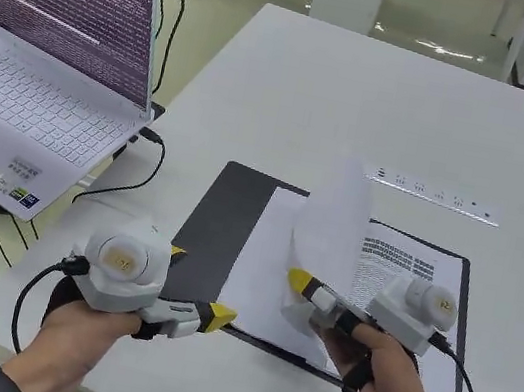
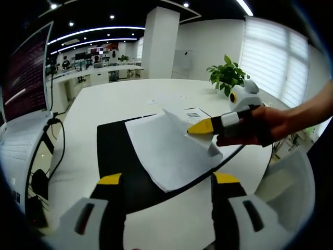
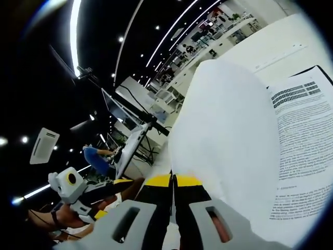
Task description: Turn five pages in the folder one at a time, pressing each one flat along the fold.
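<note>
Head view: a white page (image 1: 334,219) stands curled above the open black folder (image 1: 222,220) on the bench (image 1: 362,92), pinched in the right gripper's (image 1: 300,282) closed fingers. Left gripper (image 1: 197,286) hovers at the folder's near-left corner, fingers wide, empty. Mid-turn, seemingly; next, lay it leftward and press the fold.

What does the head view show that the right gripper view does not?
Head view: the laptop's lit screen face-on and the folder's black left cover. Right gripper view: ceiling lights and the right tool up close, jaws shut on the lifted page. Both: that lifted page, the printed page beneath it, and the open left tool.
</note>
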Motion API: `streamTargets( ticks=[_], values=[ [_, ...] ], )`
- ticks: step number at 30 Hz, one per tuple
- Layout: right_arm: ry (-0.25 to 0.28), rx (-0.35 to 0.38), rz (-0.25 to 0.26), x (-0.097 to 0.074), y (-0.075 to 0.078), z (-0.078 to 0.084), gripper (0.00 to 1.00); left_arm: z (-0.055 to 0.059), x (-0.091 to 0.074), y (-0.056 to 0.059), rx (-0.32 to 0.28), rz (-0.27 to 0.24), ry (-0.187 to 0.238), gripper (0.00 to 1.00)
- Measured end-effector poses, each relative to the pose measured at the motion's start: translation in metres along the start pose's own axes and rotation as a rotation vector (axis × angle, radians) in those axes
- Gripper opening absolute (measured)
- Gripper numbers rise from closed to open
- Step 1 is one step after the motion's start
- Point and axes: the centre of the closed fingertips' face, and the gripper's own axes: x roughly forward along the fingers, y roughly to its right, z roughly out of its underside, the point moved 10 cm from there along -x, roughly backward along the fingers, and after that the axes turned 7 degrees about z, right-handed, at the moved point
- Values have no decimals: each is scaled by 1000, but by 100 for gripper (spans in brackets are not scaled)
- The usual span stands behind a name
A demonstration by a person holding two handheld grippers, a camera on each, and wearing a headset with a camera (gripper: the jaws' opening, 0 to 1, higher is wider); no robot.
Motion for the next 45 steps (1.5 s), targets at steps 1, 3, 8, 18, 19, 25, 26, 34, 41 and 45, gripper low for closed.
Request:
streamTargets(
  ticks=[1, 3, 8, 18, 19, 25, 26, 34, 41, 45],
  values=[
    [-5, 6, 0, 2, -1, 2, 0, 1, -1, 0, -2, -1, 0, 67],
    [-2, 31, -7, 7, -2, 5, 0, 3, -3, -1, -7, -5, -2, 67],
    [-18, 50, 0, 18, -4, 13, 0, 5, -6, -4, -12, -7, -6, 67],
    [-63, 93, 58, 44, 2, 33, 0, 11, -13, -12, -25, -17, -16, 66],
    [-70, 96, 64, 47, 5, 35, 0, 12, -13, -13, -25, -18, -17, 66],
    [-107, 119, 88, 57, 10, 47, 0, 15, -17, -15, -29, -26, -21, 66],
    [-115, 116, 100, 59, 11, 50, 0, 15, -17, -15, -29, -27, -22, 66],
    [-143, 161, 144, 69, 19, 58, 0, 17, -19, -17, -44, -36, -16, 66],
    [-140, 197, 171, 77, 24, 63, 0, 17, -22, -20, -52, -44, -9, 66],
    [-125, 204, 169, 77, 22, 63, 1, 18, -24, -23, -56, -49, -10, 66]
  ],
)
